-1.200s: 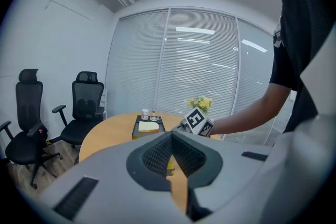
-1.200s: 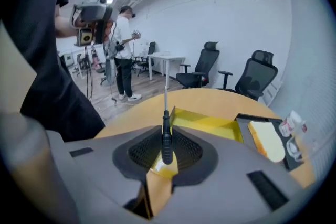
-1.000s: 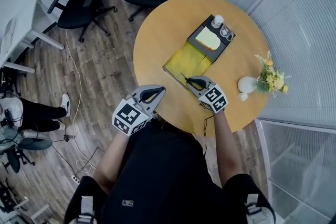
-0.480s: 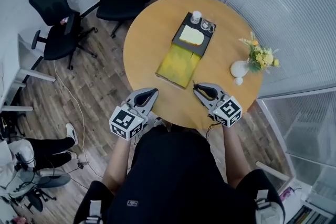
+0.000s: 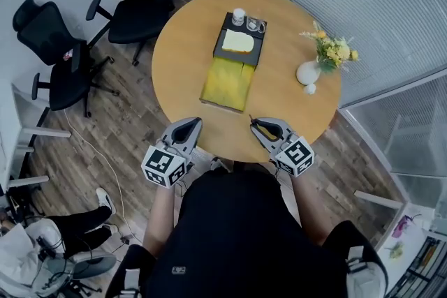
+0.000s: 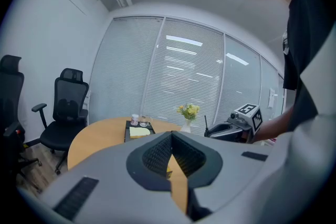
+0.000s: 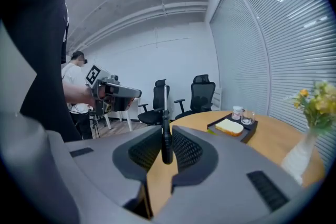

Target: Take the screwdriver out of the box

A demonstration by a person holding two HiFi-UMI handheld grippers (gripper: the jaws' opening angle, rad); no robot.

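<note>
Pinches a slim black-handled metal screwdriver (image 7: 166, 131) upright between the two grey ribbed jaws of the right gripper (image 7: 167, 148), thin shaft poking straight up. Looks out across a round light-wood table (image 7: 273, 140) to a dark shallow box (image 7: 247, 131) holding a pale yellow slab (image 7: 229, 126), a small white cup (image 7: 238, 112) and a clear glass (image 7: 248, 116), with a white vase of yellow flowers (image 7: 302, 157) at the right edge, beside the slatted window blinds (image 7: 262, 50). Catches on the left the grey left gripper (image 7: 134, 93), marker cube on top, held up level in a hand, and two black mesh office chairs (image 7: 202, 94) behind the table.
</note>
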